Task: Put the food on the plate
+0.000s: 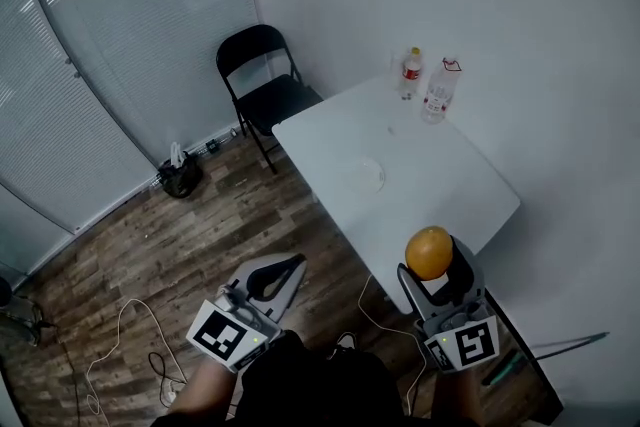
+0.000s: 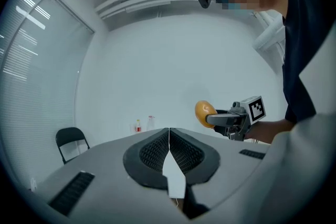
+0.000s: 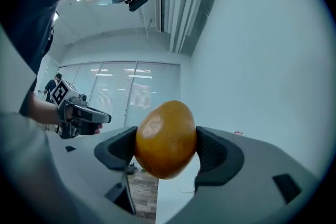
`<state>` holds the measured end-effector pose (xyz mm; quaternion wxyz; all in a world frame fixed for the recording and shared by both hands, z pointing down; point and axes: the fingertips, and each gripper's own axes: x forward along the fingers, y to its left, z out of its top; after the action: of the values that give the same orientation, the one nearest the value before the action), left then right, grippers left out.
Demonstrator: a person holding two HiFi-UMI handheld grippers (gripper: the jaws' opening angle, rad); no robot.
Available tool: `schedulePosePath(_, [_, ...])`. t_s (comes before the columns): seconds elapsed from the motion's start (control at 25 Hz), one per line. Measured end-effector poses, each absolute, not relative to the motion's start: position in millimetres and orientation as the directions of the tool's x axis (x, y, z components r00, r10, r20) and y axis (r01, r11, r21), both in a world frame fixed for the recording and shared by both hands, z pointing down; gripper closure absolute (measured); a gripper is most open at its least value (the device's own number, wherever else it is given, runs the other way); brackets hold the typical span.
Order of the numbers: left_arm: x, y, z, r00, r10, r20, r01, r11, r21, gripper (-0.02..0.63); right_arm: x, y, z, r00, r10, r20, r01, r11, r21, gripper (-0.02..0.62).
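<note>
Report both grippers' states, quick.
Left gripper: closed, empty.
Right gripper: closed on the fruit.

Fruit [image 1: 429, 252]: orange-yellow, egg-shaped, smooth skin with faint scuffs. It is clamped on both sides between the right gripper's [image 1: 433, 280] jaws and held in the air, at the table's [image 1: 450, 175] near edge. Plate [image 1: 367, 174]: small, round, pale, flat mid-table, well apart from the fruit.
</note>
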<state>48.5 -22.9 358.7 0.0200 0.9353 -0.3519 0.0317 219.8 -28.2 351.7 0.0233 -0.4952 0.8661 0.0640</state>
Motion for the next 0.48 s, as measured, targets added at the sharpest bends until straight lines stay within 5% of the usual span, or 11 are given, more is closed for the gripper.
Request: schedulePosePath(0.48, [23, -123, 387, 0.848, -0.527, 0.057, -0.530, -0.844, 0.086, 0.583, 188, -114, 357, -0.396, -0.917, -0.043, -0.917, 0.392, 0.080, 0.236])
